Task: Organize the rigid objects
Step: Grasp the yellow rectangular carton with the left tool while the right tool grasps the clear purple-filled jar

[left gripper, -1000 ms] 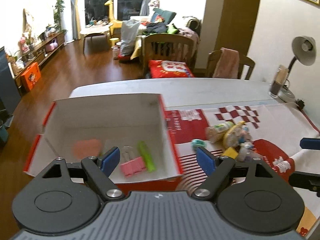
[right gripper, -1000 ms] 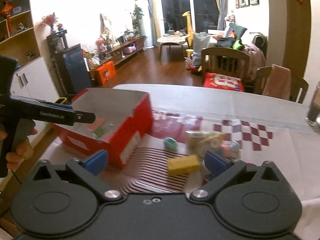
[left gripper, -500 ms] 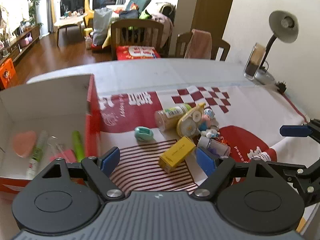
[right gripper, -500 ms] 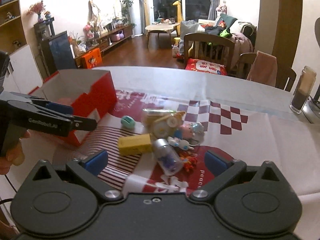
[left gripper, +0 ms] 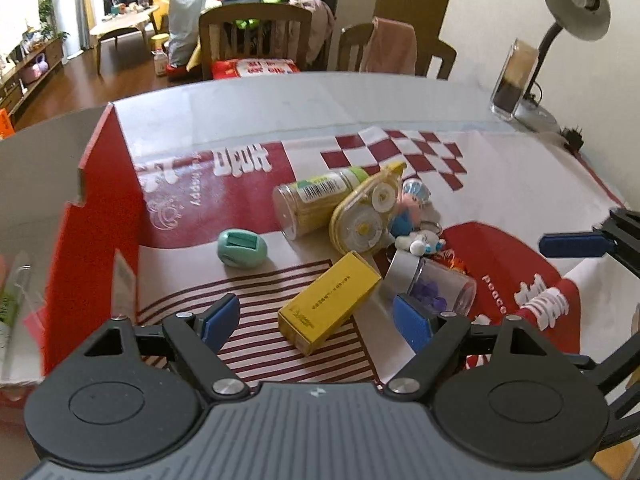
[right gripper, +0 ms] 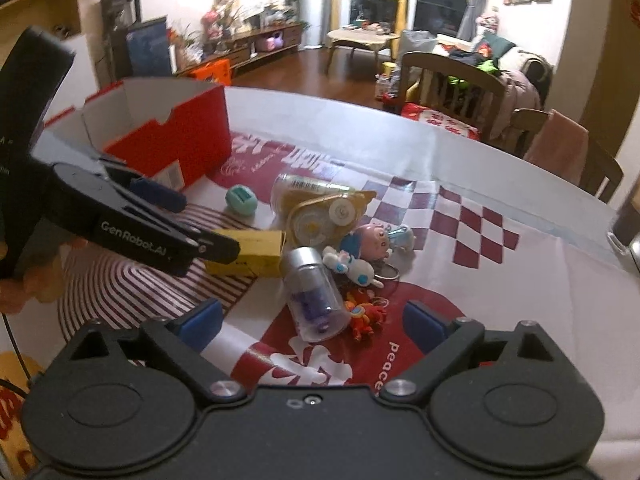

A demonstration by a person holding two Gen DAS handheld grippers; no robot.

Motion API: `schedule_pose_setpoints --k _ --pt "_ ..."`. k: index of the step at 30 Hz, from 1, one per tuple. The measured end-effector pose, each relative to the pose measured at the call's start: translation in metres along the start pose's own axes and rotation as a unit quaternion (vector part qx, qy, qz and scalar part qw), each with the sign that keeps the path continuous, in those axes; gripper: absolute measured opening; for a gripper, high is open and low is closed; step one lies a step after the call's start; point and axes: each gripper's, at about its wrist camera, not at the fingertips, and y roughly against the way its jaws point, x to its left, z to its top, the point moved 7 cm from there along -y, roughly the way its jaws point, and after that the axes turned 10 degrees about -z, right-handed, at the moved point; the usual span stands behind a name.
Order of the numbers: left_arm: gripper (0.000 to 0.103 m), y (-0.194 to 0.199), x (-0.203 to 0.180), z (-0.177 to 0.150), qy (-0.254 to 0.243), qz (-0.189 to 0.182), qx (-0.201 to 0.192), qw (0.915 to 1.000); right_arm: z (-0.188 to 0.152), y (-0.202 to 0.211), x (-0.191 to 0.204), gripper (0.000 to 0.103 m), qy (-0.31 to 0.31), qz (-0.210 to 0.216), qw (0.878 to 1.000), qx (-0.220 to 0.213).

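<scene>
- Left gripper: my view puts its blue fingers spread wide at the bottom centre of the frame, nothing pressed between them. The near end of the yellow box lies in the gap, untouched.
- Right gripper: fingers apart and closing; the clear vial lies in line with the gap, just beyond the tips, not gripped.
- Yellow box: lying flat on the striped part of the cloth, lower centre of the left view.
- Clear vial: silver cap, purple contents, on its side, touching the yellow box's right end.
- Teal oval item: alone, mid-left of the left view, just beside the red box.
- Clear jar: barcode label, green lid, lying on its side, centre of the frame.
- Yellow tape dispenser: leaning against the jar.
- Small toy figures: a cluster with key rings, centre of the right view; an orange charm lies below them.
- Red box: open-topped, left edge of the left view; I see a few blurred items inside.
- Patterned cloth: red and white, covering the surface under everything.
- Desk lamp: upper right, with a glass beside it.
- A hand: left edge of the right view, holding the left gripper.
</scene>
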Motion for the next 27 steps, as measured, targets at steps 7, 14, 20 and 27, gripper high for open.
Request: schedule_pose_setpoints --k 7,14,20,27 --pt "0.084 -0.022 0.007 -0.001 -0.002 0.009 0.019 0.9998 -0.002 -0.028 0.010 0.083 0.044 0.008 0.999 0.015" --pt "0.084 -0.038 0.004 -0.003 -0.034 0.015 0.035 0.9987 -0.004 -0.044 0.015 0.073 0.069 0.008 0.997 0.025" --pt "0.084 -0.046 0.004 -0.001 -0.040 0.015 0.039 0.9983 -0.002 -0.052 0.018 0.064 0.088 0.005 0.996 0.027" --pt "0.082 -0.051 -0.003 0.000 -0.056 0.007 0.041 0.9976 -0.001 -0.062 0.019 0.051 0.103 -0.003 0.994 0.032"
